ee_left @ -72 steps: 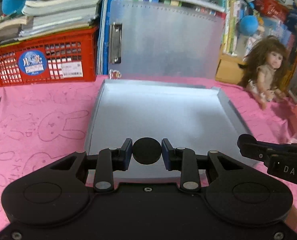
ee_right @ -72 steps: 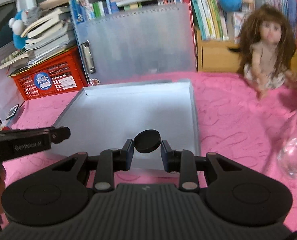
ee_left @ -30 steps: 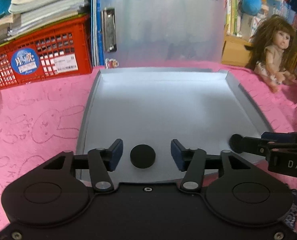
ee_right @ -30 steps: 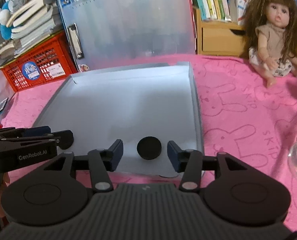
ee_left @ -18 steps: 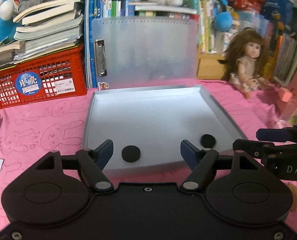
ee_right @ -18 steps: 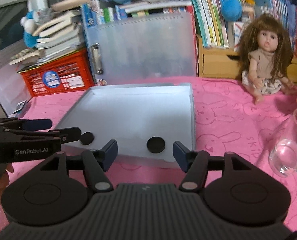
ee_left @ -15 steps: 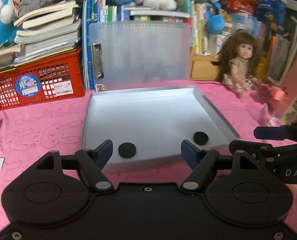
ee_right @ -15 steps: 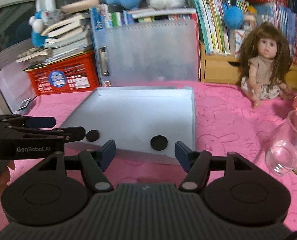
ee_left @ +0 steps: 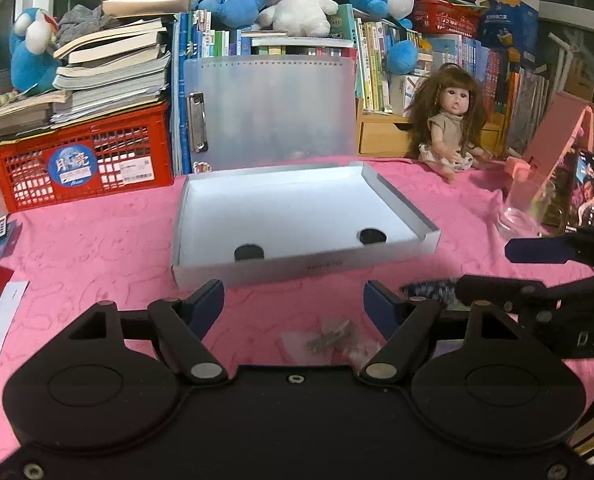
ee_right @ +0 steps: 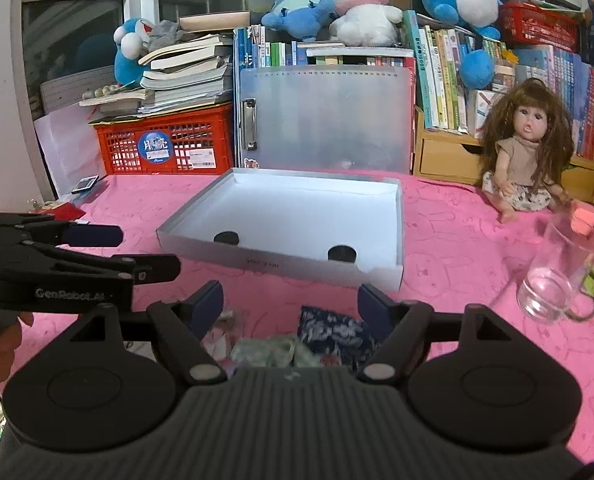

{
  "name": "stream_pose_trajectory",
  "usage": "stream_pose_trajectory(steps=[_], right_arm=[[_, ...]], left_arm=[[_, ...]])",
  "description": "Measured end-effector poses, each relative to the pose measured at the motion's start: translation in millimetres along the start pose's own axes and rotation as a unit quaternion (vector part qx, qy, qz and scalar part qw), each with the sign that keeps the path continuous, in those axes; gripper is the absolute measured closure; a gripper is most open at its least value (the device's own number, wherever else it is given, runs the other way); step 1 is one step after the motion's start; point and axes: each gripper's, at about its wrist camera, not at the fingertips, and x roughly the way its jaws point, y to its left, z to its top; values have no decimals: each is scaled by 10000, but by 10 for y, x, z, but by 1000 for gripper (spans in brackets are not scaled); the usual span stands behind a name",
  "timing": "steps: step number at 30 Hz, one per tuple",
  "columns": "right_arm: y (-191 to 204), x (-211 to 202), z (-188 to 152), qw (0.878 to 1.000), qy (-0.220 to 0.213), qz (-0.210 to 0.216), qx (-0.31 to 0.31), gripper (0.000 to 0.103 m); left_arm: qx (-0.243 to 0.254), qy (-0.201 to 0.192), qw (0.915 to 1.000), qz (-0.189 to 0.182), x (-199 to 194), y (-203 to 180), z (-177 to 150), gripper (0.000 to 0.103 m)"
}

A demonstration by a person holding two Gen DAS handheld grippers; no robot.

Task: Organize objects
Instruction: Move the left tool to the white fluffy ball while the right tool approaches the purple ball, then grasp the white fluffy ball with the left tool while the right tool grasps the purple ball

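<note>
A shallow white box [ee_left: 297, 270] [ee_right: 281, 266] sits on the pink cloth. Two black discs lie inside near its front wall: the left disc [ee_left: 249, 253] [ee_right: 226, 237] and the right disc [ee_left: 372, 236] [ee_right: 341, 253]. My left gripper [ee_left: 294, 304] is open and empty, held back in front of the box; it also shows in the right wrist view [ee_right: 137, 252]. My right gripper [ee_right: 289, 304] is open and empty, also back from the box; it shows in the left wrist view [ee_left: 509, 268].
A small clear bag of bits [ee_left: 333, 338], a blue patterned pouch [ee_right: 335, 334] and a greenish bag [ee_right: 269, 350] lie on the cloth below the grippers. A glass mug [ee_right: 557, 276], a doll [ee_right: 525, 160] and a red crate [ee_left: 81, 160] stand around.
Both grippers let go of their black discs inside the box, opened wide, and pulled back and up away from the box. The discs stay where they were dropped.
</note>
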Motion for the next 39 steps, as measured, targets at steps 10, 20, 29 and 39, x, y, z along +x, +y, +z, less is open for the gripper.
stream_pose_trajectory(steps=[10, 20, 29, 39], right_arm=[[58, -154, -330, 9998, 187, -43, -54, 19], [160, -68, -597, 9986, 521, -16, -113, 19], [216, -49, -650, 9980, 587, -2, -253, 23], [221, -20, -667, 9980, 576, 9, -278, 39]], left_arm=[[-71, 47, 9997, 213, -294, 118, -427, 27], [-105, 184, 9998, -26, -450, 67, -689, 27], [90, 221, 9993, -290, -441, -128, -739, 27], [148, 278, 9988, -363, -320, -176, -766, 32]])
